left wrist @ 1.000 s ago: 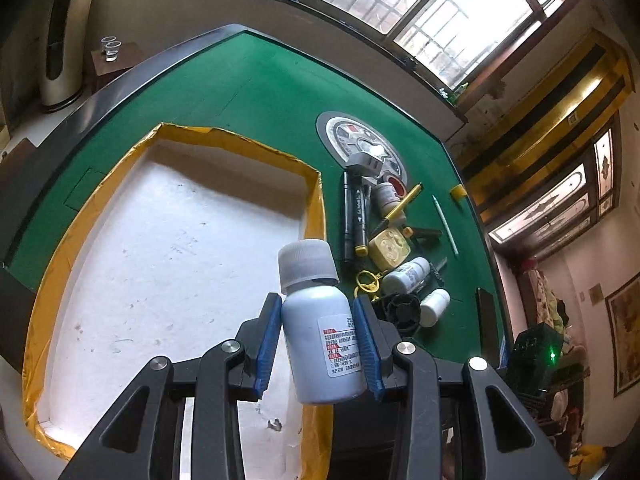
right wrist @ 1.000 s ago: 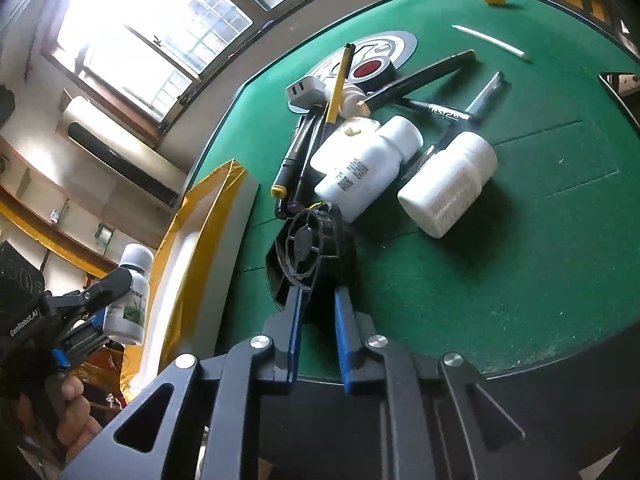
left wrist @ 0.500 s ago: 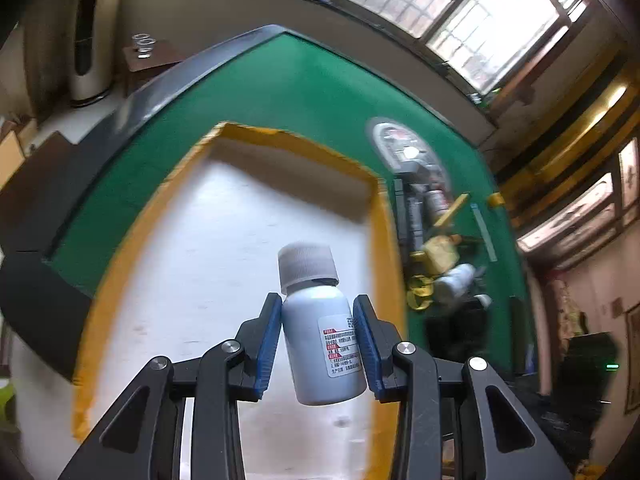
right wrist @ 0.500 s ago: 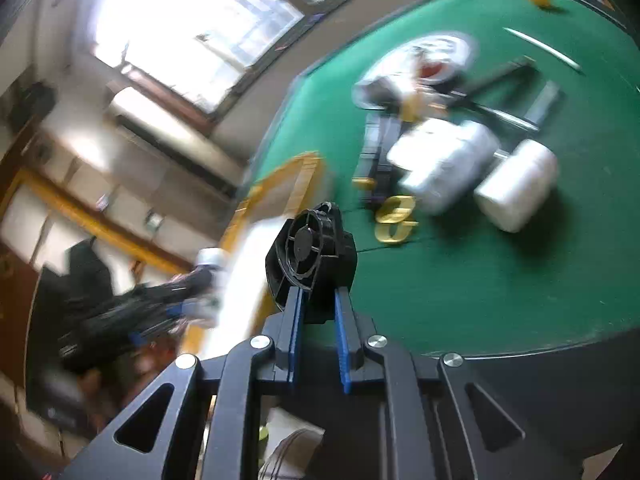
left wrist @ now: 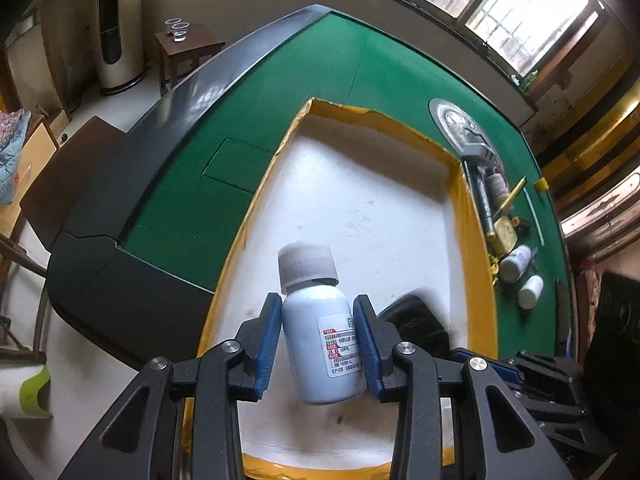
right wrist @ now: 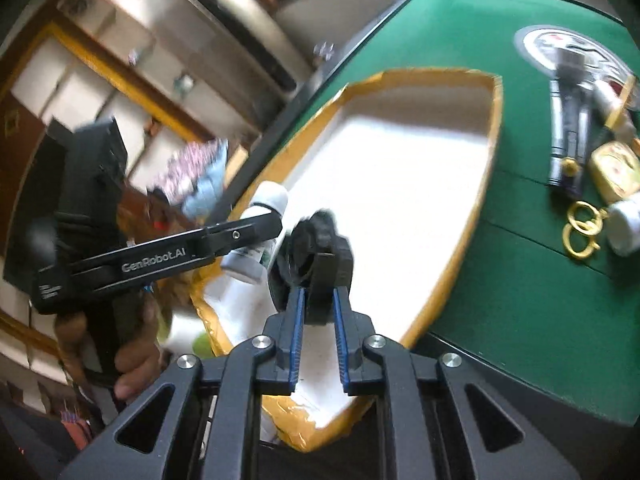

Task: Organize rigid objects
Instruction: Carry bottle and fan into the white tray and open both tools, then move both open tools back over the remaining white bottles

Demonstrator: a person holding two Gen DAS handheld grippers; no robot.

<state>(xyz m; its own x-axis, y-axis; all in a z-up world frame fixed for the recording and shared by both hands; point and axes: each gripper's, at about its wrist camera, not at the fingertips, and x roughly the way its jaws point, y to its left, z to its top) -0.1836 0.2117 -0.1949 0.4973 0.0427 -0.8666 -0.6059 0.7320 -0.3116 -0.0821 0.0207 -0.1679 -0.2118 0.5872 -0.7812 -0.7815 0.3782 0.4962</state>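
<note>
My left gripper (left wrist: 317, 340) is shut on a small white bottle (left wrist: 320, 344) with a ribbed cap, held upright over the near part of the white box (left wrist: 360, 208) with yellow-taped rim. My right gripper (right wrist: 317, 304) is shut on a small black fan (right wrist: 312, 258), which hangs over the same box (right wrist: 400, 168) close to the left gripper (right wrist: 256, 236) and its bottle (right wrist: 260, 232). The fan (left wrist: 416, 320) shows as a dark blur just right of the bottle in the left wrist view.
On the green table (left wrist: 280, 120), right of the box, lies a cluster: markers (right wrist: 568, 140), a gold tin (right wrist: 616, 172), gold rings (right wrist: 580, 228), white bottles (left wrist: 516, 264), a round plate (left wrist: 460, 124). A hand (right wrist: 132, 356) holds the left gripper. A side table (left wrist: 188, 44) stands beyond.
My right gripper lifted the fan off the table and swung it left over the box. My left gripper carried the bottle further over the box interior.
</note>
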